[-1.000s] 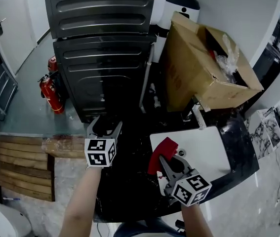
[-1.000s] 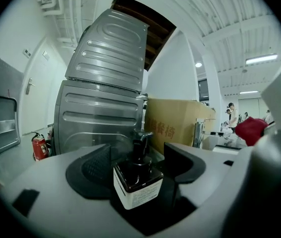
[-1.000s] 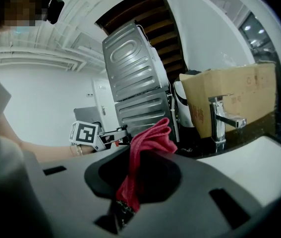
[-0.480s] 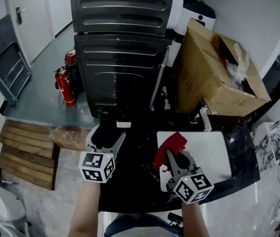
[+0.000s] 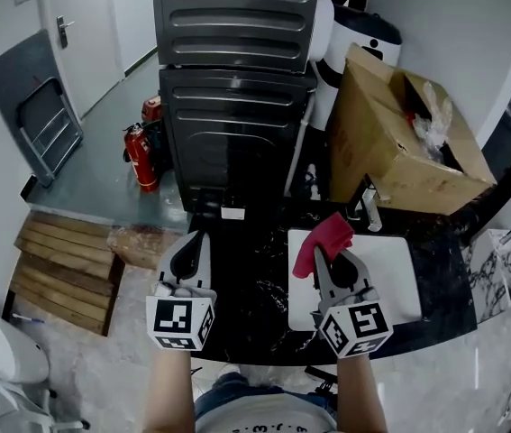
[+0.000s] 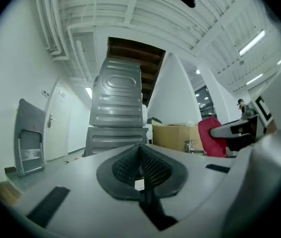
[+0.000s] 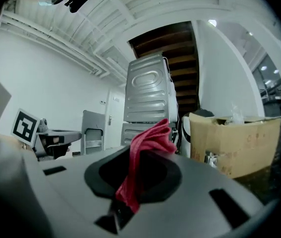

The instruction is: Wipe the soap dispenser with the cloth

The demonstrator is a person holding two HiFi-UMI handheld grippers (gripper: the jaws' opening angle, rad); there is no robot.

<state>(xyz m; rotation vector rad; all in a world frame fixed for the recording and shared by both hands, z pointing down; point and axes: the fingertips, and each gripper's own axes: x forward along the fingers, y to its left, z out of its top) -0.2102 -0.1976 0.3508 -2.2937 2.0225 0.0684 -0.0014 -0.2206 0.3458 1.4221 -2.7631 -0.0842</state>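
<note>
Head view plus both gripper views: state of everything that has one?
left gripper: shut, empty
right gripper: shut on the red cloth
red cloth: bunched, sticking out of the grip
cardboard box: flaps open, tilted
door: closed
folding chair: folded, leaning on the wall
fire extinguisher: upright on the floor

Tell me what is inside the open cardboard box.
Inside the cardboard box: crumpled clear plastic and a bit of something red. Its walls hide anything deeper.
</note>
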